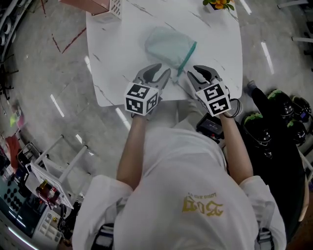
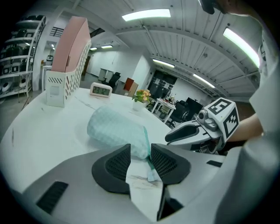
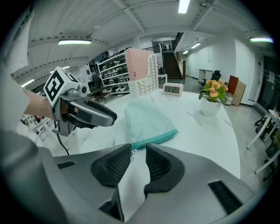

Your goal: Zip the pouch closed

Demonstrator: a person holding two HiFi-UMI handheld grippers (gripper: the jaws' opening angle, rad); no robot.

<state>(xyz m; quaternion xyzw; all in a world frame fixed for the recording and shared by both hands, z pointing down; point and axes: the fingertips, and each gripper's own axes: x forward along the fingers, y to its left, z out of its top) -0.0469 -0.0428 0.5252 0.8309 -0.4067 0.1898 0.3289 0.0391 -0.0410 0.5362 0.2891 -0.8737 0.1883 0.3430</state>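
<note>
Lying on the white table [image 1: 122,53], the pale green pouch [image 1: 168,45] runs its teal zipper edge [image 1: 188,53] toward the person. Both grippers sit just short of its near end, jaws apart and empty: the left gripper [image 1: 164,73] at the fabric corner, the right gripper [image 1: 192,72] by the zipper's end.

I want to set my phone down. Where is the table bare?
Bare: left strip between pink file holder and left gripper; right side between pouch and flower pot. Crowded: near edge, where the right gripper also sits by the pouch.
</note>
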